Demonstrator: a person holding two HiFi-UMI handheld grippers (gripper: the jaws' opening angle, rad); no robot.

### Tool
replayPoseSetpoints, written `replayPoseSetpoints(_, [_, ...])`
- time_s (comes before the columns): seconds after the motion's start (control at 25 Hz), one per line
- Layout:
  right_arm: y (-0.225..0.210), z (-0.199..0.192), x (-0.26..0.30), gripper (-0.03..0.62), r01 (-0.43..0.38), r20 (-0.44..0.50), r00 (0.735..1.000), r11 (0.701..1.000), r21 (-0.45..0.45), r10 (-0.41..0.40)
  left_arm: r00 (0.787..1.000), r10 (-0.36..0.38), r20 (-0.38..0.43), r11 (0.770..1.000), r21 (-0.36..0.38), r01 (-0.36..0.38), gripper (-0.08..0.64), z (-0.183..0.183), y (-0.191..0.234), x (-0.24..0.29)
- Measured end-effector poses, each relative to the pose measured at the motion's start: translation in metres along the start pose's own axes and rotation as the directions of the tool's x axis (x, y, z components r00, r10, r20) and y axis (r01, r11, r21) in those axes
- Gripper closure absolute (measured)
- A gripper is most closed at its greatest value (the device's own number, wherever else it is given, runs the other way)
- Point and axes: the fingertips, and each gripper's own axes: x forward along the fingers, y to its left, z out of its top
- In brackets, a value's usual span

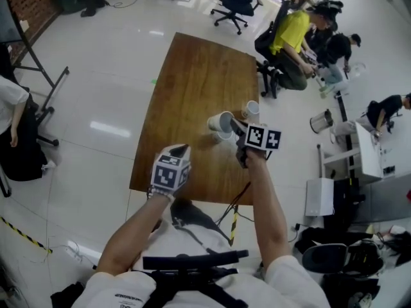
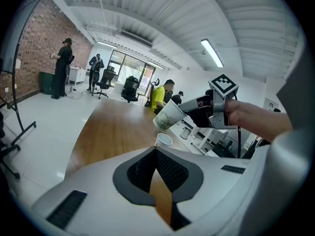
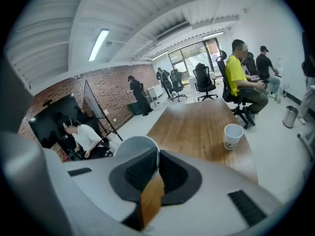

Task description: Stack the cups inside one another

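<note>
Glossy white floor (image 1: pixel 115 63). Brown wooden table (image 1: pixel 192 82) at frame centre. Black office chairs (image 1: pixel 237 0) along the top edge. Brick wall (image 3: pixel 115 81) at left, ribbed white ceiling (image 3: pixel 147 14), lit strip light (image 3: pixel 99 44), windows (image 3: pixel 186 58) at rear.

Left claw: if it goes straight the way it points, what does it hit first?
Probably the upright cup on the table, right past the tips of the left claw. Depth is unclear; it might land on the table just short of it.
</note>
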Motion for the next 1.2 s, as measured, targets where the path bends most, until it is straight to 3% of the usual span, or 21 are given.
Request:
replayPoseSetpoints(0.24, [-0.033,0.007,-0.023,0.575,0.048,0.012,0.999,0.999,0.008,-0.048,1.0,-0.02,-0.016,1.0,0.016,0.021,0.563,0.001,-0.014,0.007])
replayPoseSetpoints(0.64, [-0.06,0.025,-0.024,0.575,0.091,-0.043,0.995,0.994,-0.066,-0.094,1.0,-0.011,-0.012,1.0,0.0,0.011,0.563,0.002,-0.012,0.012])
replayPoseSetpoints(1.2, [-0.078,-0.005,0.004,0.575,0.103,-0.168,0.978,0.986,-0.128,-0.124,1.0,0.007,-0.026,1.0,-0.022,-0.008,0.563,-0.004,-0.009,0.019])
